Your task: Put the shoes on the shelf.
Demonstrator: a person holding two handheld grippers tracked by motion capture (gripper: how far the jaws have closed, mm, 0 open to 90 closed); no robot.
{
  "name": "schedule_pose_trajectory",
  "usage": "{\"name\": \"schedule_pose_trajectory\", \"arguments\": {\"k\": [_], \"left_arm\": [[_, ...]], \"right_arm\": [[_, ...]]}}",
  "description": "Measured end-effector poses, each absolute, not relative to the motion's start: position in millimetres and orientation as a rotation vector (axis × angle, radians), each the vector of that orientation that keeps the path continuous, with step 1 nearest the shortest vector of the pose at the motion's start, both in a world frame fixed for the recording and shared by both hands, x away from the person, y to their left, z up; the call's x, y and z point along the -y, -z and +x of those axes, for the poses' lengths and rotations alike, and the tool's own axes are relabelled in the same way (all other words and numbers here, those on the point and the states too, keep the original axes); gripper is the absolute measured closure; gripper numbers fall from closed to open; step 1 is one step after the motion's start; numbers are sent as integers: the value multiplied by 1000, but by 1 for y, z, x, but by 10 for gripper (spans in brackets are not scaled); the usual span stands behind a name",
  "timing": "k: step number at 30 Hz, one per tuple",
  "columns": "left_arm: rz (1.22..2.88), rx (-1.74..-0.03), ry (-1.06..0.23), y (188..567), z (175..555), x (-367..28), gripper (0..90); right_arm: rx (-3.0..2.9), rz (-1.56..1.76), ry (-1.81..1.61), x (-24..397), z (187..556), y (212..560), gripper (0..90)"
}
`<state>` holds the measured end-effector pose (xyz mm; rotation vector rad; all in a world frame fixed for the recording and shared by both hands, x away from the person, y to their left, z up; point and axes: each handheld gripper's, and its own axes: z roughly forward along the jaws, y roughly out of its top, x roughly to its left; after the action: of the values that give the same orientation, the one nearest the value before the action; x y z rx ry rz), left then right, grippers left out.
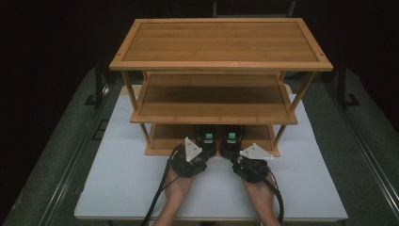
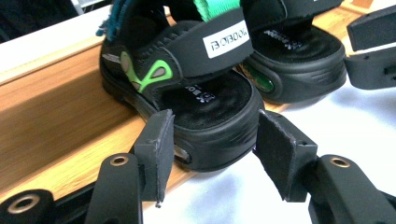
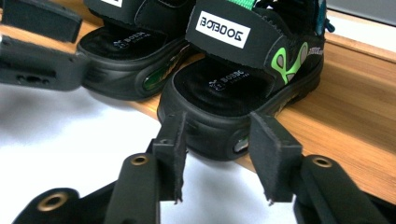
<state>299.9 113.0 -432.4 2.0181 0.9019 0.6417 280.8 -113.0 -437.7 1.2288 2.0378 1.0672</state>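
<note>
Rack: three-tier bamboo shoe rack standing on a white table top; upper two shelves bare.
Left sandal: black strapped sandal with green accents on the bottom shelf, heel overhanging the front edge toward the person; seen from above at the left of the pair.
Left gripper: jaws spread, one pad on each side of the left sandal's heel; the left pad looks to be touching or nearly touching the sole wall, the right pad stands just clear. No squeeze evident.
Right sandal: matching black sandal with a white brand label on the strap, just beside its partner, heel likewise over the shelf edge.
Right gripper: jaws spread, bracketing the right sandal's heel; pads close to the sole, not pinching.
Step in hand (judgement): both grippers positioned for a heel grasp.
Next move (judgement): close each gripper squarely on its heel, then draw both sandals straight back, clear of the middle shelf.
</note>
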Motion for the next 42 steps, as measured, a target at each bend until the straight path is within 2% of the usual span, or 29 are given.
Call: {"name": "schedule_pose_trajectory", "arguments": {"k": [14,42], "left_arm": [[2007,-896,-584,419,291,-137,424],[2022,-878,-489,415,275,-168,341]], "right_arm": [[-2088,1235,-1123,127,272,430,512],[-2147,1252,-1195,161,255,427,411]]}}
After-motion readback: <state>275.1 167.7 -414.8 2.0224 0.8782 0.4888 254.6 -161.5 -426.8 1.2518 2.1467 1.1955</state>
